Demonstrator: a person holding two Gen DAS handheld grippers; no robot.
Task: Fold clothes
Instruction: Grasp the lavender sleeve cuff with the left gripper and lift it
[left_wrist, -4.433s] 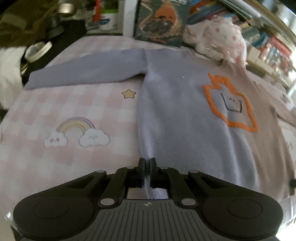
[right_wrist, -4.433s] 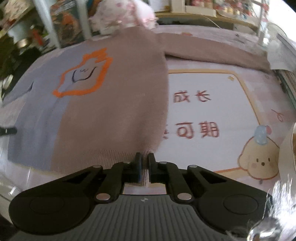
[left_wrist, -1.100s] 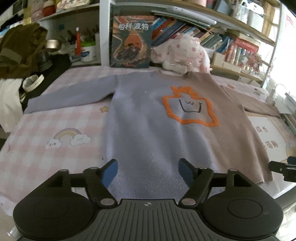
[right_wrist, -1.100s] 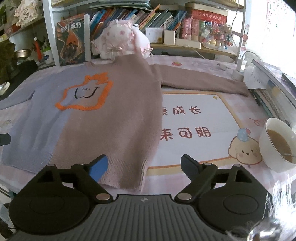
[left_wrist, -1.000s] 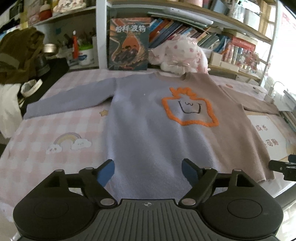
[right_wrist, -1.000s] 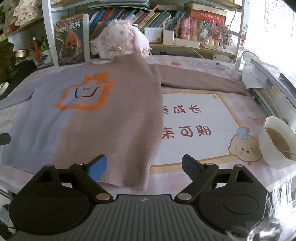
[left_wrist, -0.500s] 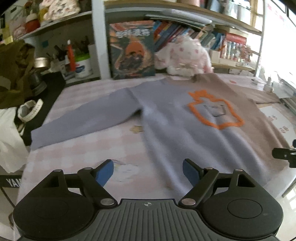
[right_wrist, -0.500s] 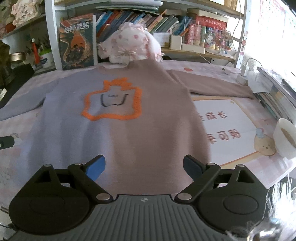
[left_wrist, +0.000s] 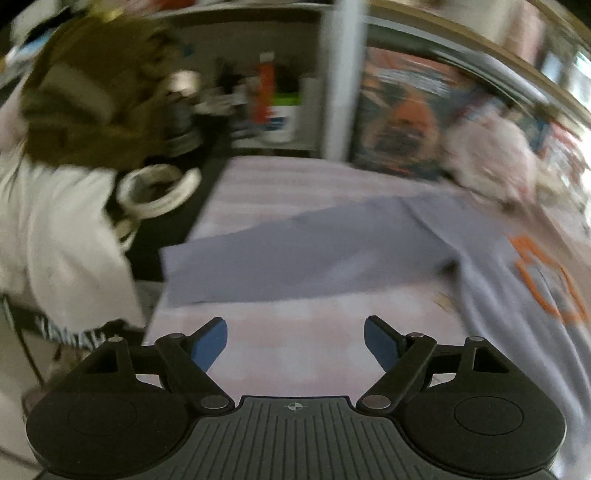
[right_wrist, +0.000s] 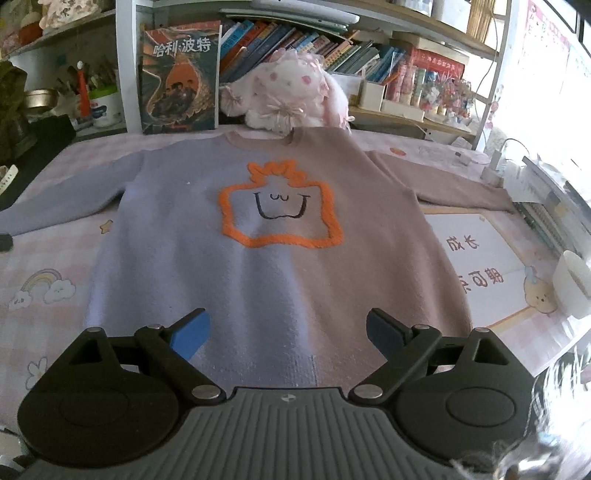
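A two-tone sweater (right_wrist: 266, 258), lavender on the left half and tan on the right with an orange outlined face, lies flat on the pink table, both sleeves spread out. My right gripper (right_wrist: 288, 332) is open and empty just short of the sweater's bottom hem, centred on it. My left gripper (left_wrist: 295, 341) is open and empty over the table, short of the lavender left sleeve (left_wrist: 295, 254), whose cuff lies near the table's left edge. The left wrist view is blurred.
A pink plush toy (right_wrist: 291, 92) and a book (right_wrist: 179, 77) stand behind the collar under bookshelves. A white bowl (right_wrist: 574, 284) sits at the right edge. White cloth (left_wrist: 62, 240) and a tape roll (left_wrist: 159, 188) lie left of the table.
Both grippers, shut on the hem earlier, have opened and let go. My left gripper has swung left toward the lavender sleeve. My right gripper has moved left to the hem's centre.
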